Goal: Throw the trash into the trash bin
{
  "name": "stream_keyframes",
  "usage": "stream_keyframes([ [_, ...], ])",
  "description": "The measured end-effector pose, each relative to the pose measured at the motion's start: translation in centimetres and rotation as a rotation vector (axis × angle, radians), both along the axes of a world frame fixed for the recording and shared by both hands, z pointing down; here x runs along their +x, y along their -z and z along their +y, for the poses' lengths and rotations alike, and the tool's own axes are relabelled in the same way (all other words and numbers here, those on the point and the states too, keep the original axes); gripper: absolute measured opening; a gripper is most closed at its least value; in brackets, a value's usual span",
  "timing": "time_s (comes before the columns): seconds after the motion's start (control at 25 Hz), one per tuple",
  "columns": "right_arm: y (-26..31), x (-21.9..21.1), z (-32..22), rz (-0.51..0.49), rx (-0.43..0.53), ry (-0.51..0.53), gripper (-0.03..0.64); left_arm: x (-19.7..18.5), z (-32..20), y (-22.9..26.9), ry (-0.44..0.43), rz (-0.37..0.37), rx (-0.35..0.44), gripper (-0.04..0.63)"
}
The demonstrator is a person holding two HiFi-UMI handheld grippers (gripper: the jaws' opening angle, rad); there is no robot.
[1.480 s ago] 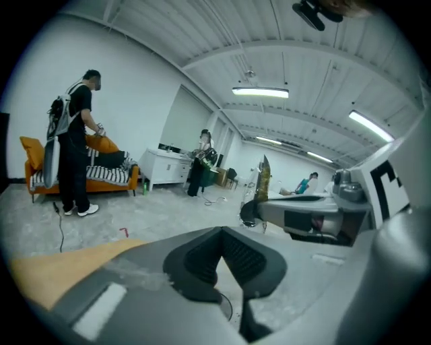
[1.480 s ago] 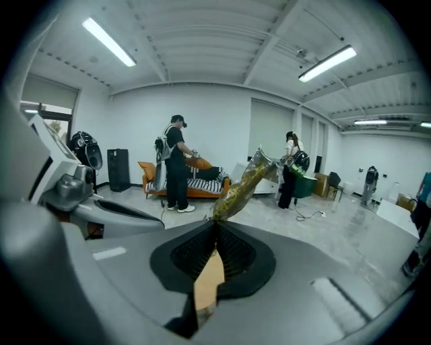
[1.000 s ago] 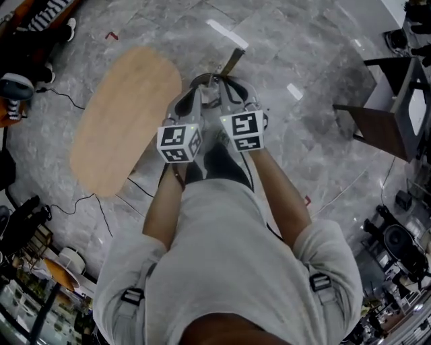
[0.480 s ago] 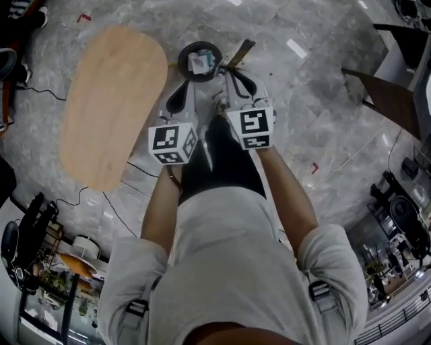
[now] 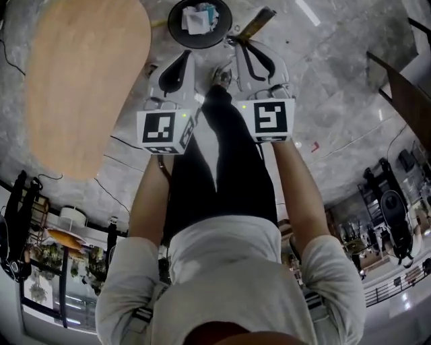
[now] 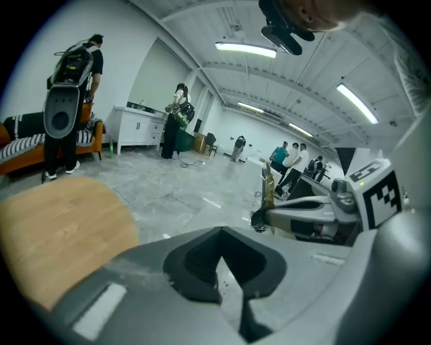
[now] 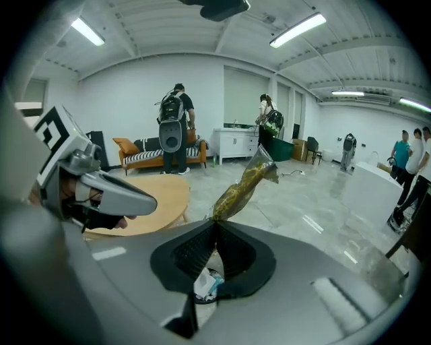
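Note:
The black round trash bin (image 5: 176, 27) stands on the grey floor at the top of the head view, with white and blue paper trash (image 5: 199, 18) in it. My right gripper (image 5: 236, 44) is shut on a crumpled yellow-brown plastic wrapper (image 5: 260, 20) that sticks out past its tips, just right of the bin. In the right gripper view the wrapper (image 7: 244, 183) rises from the closed jaws and the bin's trash (image 7: 204, 286) shows below them. My left gripper (image 5: 184, 55) hangs beside it, near the bin's front rim, with its jaws together and nothing in them.
An oval wooden table (image 5: 81, 81) lies left of the bin, with cables (image 5: 128, 145) on the floor beside it. A dark chair (image 5: 404, 94) stands at the right. Several people, an orange sofa (image 7: 131, 151) and white cabinets (image 7: 236, 141) are farther off.
Both grippers have sunk toward the floor side by side. The bin, first hidden behind them, now shows whole just beyond their tips. The wrapper stays in the right jaws.

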State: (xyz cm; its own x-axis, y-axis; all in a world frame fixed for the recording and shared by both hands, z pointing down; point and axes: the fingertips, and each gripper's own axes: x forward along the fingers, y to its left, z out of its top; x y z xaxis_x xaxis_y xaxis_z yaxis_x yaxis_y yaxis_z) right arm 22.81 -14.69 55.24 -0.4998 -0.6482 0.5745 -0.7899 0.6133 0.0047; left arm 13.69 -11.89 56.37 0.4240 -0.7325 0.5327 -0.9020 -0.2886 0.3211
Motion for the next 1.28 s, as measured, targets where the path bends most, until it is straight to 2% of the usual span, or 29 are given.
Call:
stream_keyframes([
  [0.24,-7.5,-1.4,-1.2,0.042,-0.014,0.043,0.017,-1.0,0.2,-8.0,0.042,0.006,-0.071,0.018],
  [0.32,-10.3,-2.4,-1.8,0.062,-0.041,0.055,0.017,-1.4,-0.4,-10.2,0.048,0.011,-0.071,0.018],
  [0.48,-15.5,-4.6,-2.7,0.062,-0.020,0.073,0.017,-2.7,-0.6,-13.9,0.048,0.015,-0.045,0.018],
  [0.76,-24.5,-6.7,-2.7,0.072,-0.088,0.104,0.017,-3.7,0.4,-22.0,0.026,-0.004,-0.116,0.018],
  [1.0,-29.5,-7.7,-2.0,0.111,-0.199,0.114,0.017,-4.1,1.2,-25.9,0.064,0.038,-0.178,0.018],
  [1.12,-32.0,-7.8,-1.6,0.122,-0.268,0.112,0.017,-4.2,1.4,-26.8,0.075,0.035,-0.189,0.018],
  [1.28,-33.4,-8.0,-1.1,0.143,-0.308,0.111,0.017,-4.5,1.8,-27.4,0.082,0.051,-0.205,0.018],
])
